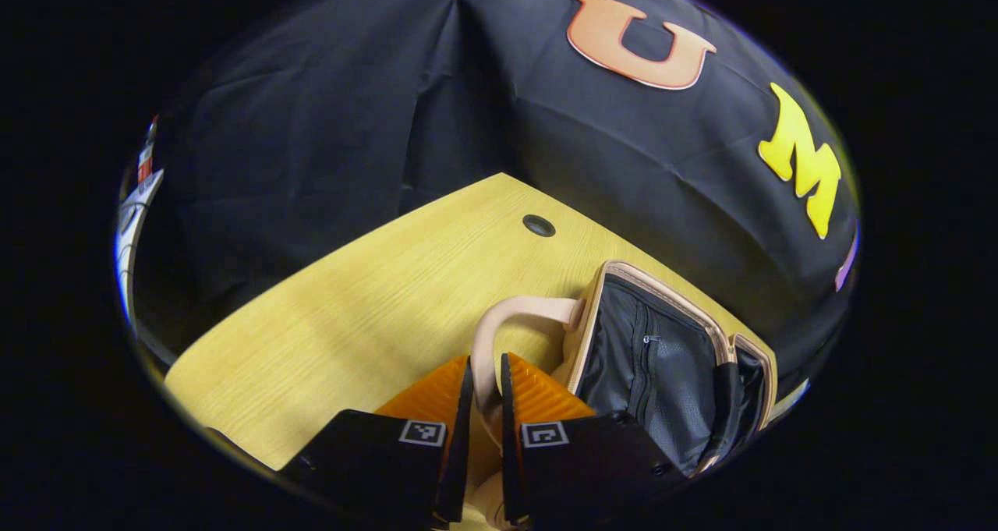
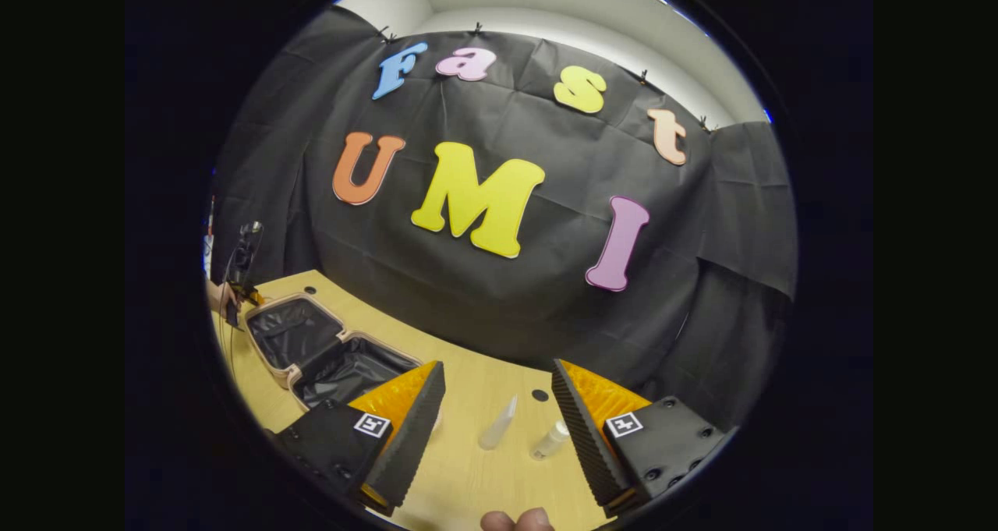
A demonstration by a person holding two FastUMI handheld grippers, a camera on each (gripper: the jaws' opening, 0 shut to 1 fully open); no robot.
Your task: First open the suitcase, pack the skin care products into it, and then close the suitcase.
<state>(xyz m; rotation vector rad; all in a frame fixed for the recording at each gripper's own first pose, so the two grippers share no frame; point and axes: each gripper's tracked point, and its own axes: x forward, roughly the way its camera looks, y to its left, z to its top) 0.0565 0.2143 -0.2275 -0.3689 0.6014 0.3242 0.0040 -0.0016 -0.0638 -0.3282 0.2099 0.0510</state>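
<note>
Both views are evenly lit from above, moderately bright; the pale yellow wood-grain tabletop carries a soft broad sheen and no hard glare; the matte black cloth wall soaks up light, its folds showing as faint grey creases; the open beige suitcase's dark lining stays dim but legible; fisheye distortion bows the table edge and stretches the rim, where sharpness falls off; the two small translucent bottles look slightly soft.

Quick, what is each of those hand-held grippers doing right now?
Left hand-held gripper: closed on the beige suitcase handle.
Right hand-held gripper: open, holding nothing, two small clear plastic bottles on the table ahead.
</note>
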